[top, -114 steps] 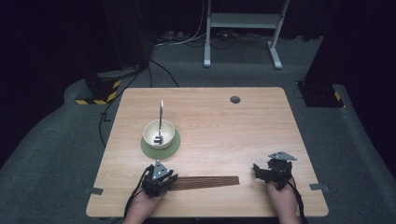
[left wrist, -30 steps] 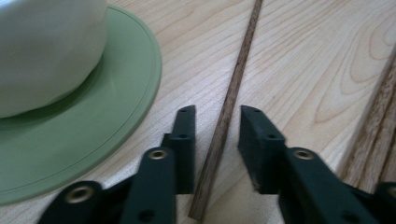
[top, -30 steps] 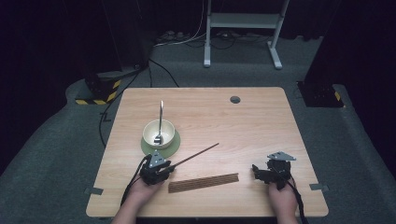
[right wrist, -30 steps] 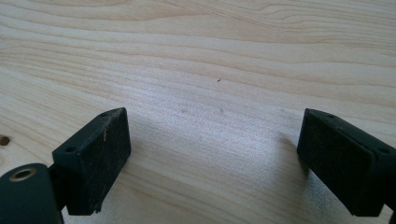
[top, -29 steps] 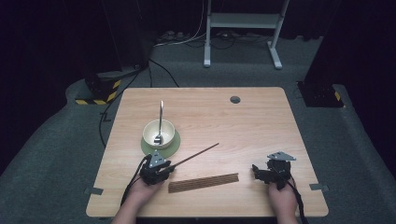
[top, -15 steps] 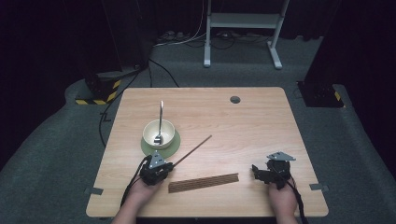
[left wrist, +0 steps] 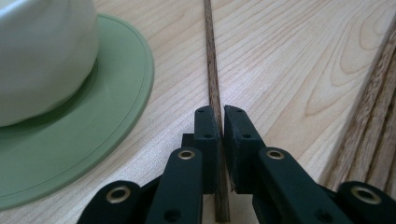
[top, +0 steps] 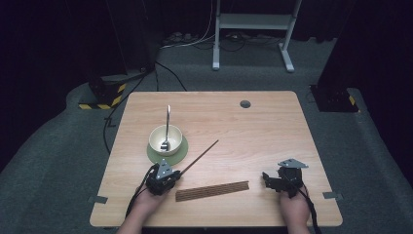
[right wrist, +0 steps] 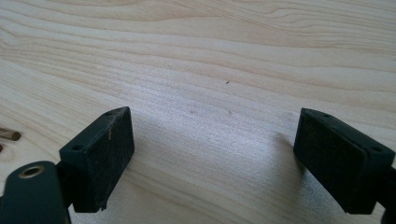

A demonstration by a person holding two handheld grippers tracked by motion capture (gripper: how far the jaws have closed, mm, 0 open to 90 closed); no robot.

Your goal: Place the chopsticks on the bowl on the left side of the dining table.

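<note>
The left gripper [top: 164, 177] is sitting at the near left of the table [top: 272, 126], and its jaws are clamping one stick [top: 199, 157] near that stick's near end. In the left gripper view the two jaws are pressing against both sides of the stick [left wrist: 213, 84], with no gap showing. The stick is running away from the gripper toward the table centre; whether its far tip is resting on the wood or hanging above it cannot be told from the high view.

The bowl [top: 165, 139] is standing on a green plate [top: 181, 148] just beyond the left gripper, and a spoon [top: 167, 122] is leaning upright in the bowl. In the left gripper view the plate rim [left wrist: 135, 79] is lying just beside the stick, apart from it.

The bundle of sticks [top: 212, 190] is lying flat on the table between the two grippers, nearer the left one.

The right gripper [top: 285, 178] is resting at the near right of the table, well apart from the held stick. Its jaws are standing wide open over bare wood, gripping nothing. Two stick ends [right wrist: 9, 135] are showing at the left edge of the right gripper view.
</note>
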